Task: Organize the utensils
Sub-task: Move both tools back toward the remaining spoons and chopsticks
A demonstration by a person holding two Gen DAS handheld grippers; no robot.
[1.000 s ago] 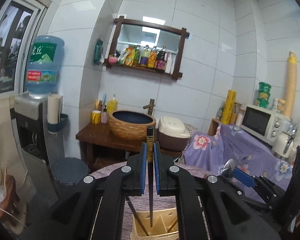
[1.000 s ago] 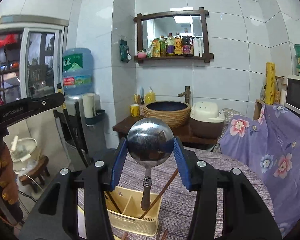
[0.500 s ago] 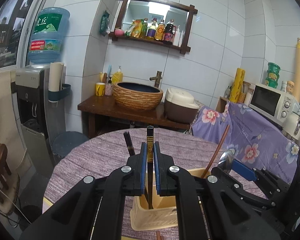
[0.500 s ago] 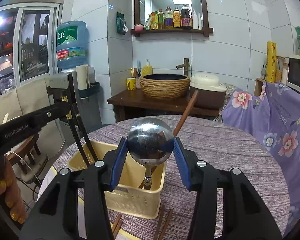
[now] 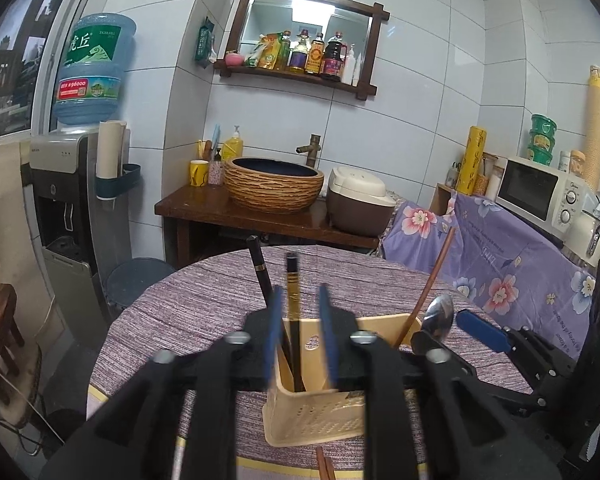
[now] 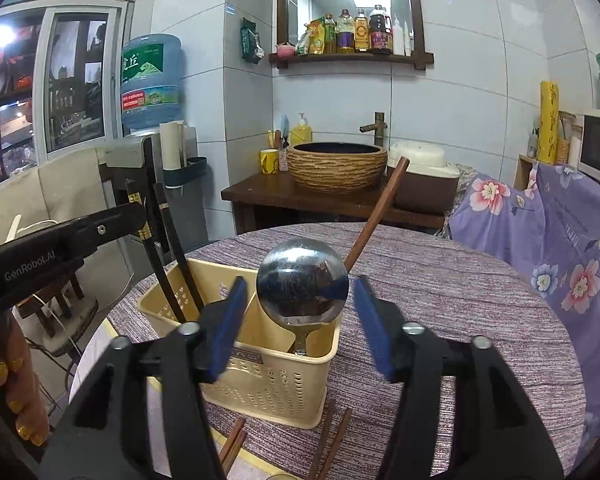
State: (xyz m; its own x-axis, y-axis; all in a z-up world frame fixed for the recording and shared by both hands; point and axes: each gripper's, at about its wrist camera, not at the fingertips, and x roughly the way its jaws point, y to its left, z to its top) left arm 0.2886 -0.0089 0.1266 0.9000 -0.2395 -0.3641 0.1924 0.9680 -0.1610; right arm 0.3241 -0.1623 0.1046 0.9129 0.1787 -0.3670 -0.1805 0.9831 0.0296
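A cream plastic utensil basket stands on the round table. My left gripper is open above its near compartment; a black chopstick with a gold band stands free between the fingers, beside a second black chopstick. My right gripper is open around a steel spoon that stands bowl-up in the basket, apart from both pads. A brown chopstick leans out of the basket. The two black chopsticks show at its left end.
Several brown chopsticks lie on the purple woven tablecloth in front of the basket. Behind the table are a wooden stand with a woven basin, a water dispenser, and a flowered cloth over a counter.
Both grippers have opened. The left let go of the gold-banded chopstick, the right let go of the spoon; both now stand in the basket. Both views dropped lower toward the basket.
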